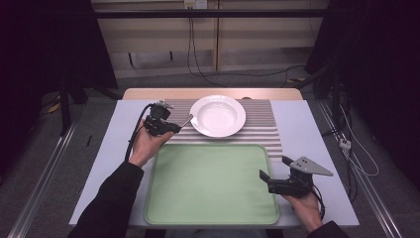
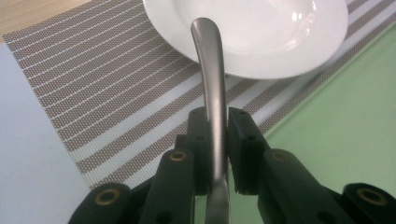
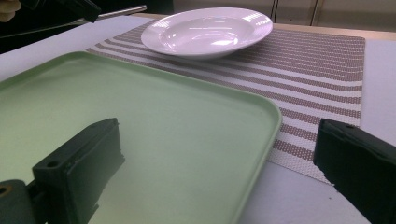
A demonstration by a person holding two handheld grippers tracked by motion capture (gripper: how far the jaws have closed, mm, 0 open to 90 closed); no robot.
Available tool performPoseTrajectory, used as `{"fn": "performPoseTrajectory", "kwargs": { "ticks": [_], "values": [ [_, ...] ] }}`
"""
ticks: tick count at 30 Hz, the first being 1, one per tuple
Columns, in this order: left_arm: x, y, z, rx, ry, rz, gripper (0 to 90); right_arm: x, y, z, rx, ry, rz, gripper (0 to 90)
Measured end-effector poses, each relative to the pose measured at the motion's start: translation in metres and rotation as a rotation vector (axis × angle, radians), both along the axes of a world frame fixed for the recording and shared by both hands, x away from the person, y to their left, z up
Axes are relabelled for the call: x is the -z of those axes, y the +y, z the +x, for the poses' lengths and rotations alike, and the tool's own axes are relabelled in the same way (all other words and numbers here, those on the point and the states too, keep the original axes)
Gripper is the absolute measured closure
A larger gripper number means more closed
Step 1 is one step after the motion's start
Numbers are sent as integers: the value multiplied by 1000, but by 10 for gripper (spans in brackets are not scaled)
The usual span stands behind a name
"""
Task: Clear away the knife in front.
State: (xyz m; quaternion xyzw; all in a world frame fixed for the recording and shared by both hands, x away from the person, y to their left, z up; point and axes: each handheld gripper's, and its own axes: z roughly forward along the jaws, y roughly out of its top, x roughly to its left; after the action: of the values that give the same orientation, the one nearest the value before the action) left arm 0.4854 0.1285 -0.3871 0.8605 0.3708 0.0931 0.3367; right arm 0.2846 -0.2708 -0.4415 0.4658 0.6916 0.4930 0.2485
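In the high view, the left gripper (image 1: pixel 173 126) sits at centre left of the frame, above the upper left corner of the green tray (image 1: pixel 212 214). Its jaws are clamped on a metal utensil handle (image 1: pixel 186 120), which sticks out toward the white plate (image 1: pixel 218 115) in the upper middle. In the left gripper view the handle (image 2: pixel 211 84) runs up the middle of the frame between the 2 black jaws, and its rounded end lies over the near rim of the plate (image 2: pixel 261 42) at the top. Whether it is a spoon or a fork cannot be told, since the working end is hidden.

The plate rests on a striped placemat (image 1: pixel 260 126), which lies just beyond the tray on the pale table (image 1: pixel 309 129).

The right gripper (image 1: pixel 271 167) is at lower right of the high view, at the tray's right edge, held by a hand (image 1: pixel 304 206). Its jaws stand wide apart with nothing between them. In the right gripper view they sit at the lower left and lower right, the tray's corner (image 3: pixel 261 112) between them, the placemat (image 3: pixel 317 70) and plate (image 3: pixel 208 30) behind.
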Motion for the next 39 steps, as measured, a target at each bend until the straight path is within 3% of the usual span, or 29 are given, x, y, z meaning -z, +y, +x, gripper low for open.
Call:
{"fn": "performPoseTrajectory", "kwargs": {
  "ticks": [11,17,18,19,25,30,36,39],
  "values": [
    [1,-4,-25,25,-15,-8,798,0,1,0,0,0,-3,11],
    [1,-4,-37,25,-4,-11,798,0,1,0,-3,-1,-4,11],
    [1,-5,-39,3,-24,1,798,0,1,0,-3,-2,-5,11],
    [0,-4,-40,20,-10,-13,798,0,1,0,-4,-2,-5,11],
    [-1,-2,-53,6,-26,-10,798,0,1,0,-4,-2,-5,11],
    [-1,1,-63,10,-13,-31,798,0,2,0,-5,-2,-5,11],
    [-1,1,-76,11,-23,-11,798,0,2,1,-5,-2,-7,11],
    [1,2,-80,24,-10,-23,798,0,2,1,-6,-1,-8,11]
  ]
}}
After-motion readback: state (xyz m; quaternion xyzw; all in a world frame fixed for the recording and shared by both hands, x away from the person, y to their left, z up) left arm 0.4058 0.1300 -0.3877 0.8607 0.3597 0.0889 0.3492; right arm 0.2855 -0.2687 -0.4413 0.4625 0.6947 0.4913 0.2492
